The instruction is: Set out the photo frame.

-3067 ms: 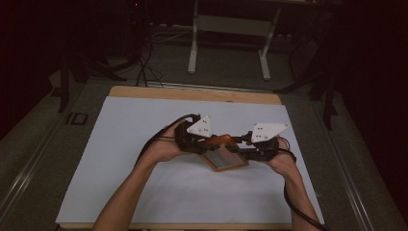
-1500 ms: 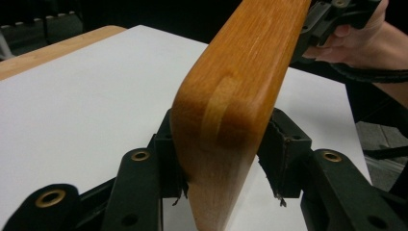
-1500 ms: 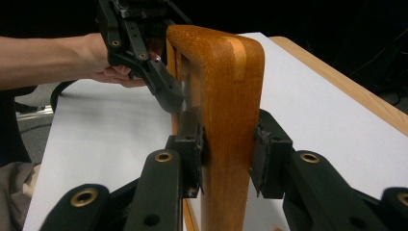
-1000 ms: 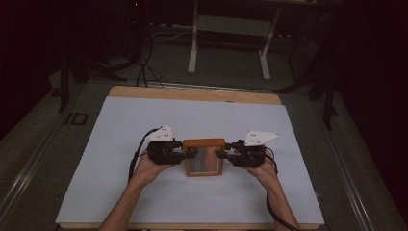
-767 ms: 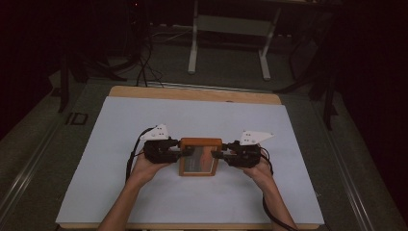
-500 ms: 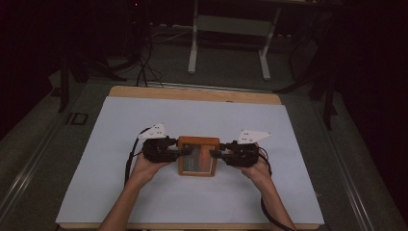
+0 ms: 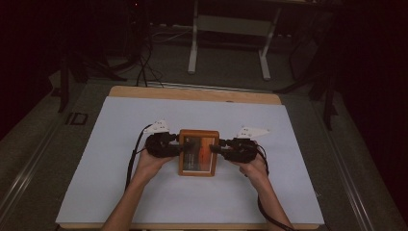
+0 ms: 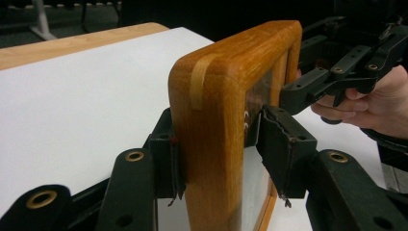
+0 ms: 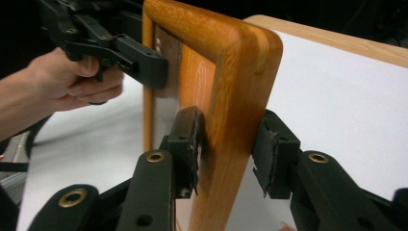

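Observation:
A wooden picture frame with a glass front lies face up at the middle of the white table top, held between two hands. My left gripper straddles its left side. In the left gripper view one pad lies against the wood, while the other pad stands clear of it; these jaws have just been opening. My right gripper straddles the right side. Its jaws have just eased open slightly, and in the right gripper view both pads still look pressed on the frame.
The white sheet covers a wooden table whose far edge shows bare. Beyond it stand a grey stand's legs and floor cables in the dark. Each gripper's cable trails back along the forearm.
Three seconds ago the frame was tilted and farther right; it now sits square at the centre. Over the last second frame and hands drifted slightly toward the person.

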{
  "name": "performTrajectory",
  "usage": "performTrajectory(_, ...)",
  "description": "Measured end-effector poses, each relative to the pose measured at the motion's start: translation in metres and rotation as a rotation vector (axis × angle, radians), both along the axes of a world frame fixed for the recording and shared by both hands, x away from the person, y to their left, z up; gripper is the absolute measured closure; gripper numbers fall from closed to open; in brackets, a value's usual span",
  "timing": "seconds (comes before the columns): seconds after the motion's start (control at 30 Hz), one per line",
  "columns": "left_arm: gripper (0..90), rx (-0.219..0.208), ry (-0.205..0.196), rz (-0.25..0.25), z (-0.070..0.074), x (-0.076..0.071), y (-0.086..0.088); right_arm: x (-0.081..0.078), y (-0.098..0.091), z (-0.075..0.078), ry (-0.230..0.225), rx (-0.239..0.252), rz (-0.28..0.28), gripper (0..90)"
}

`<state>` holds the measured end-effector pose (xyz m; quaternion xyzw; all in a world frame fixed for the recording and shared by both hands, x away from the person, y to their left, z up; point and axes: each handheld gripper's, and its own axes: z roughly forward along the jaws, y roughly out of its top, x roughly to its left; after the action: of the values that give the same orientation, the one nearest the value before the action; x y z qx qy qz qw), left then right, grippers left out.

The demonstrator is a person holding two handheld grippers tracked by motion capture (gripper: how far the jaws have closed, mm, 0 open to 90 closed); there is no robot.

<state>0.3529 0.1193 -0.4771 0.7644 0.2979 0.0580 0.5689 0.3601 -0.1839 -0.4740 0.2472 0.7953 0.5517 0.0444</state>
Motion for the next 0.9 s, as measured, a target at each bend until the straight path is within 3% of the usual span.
performTrajectory(0.23, 53.1, -0.011, 0.020, 0.015, -0.003, 0.005, 0.001, 0.002, 0.000, -0.003, 0.013, -0.020, -0.038, 63.6)
performTrajectory(0.63, 48.7, 0.020, 0.026, 0.014, -0.004, 0.003, 0.002, 0.000, -0.001, -0.004, 0.013, -0.020, -0.034, 63.5)
performTrajectory(0.9, 42.7, 0.013, 0.011, 0.025, -0.002, -0.007, 0.012, -0.001, -0.007, 0.000, 0.014, -0.011, -0.029, 50.0)
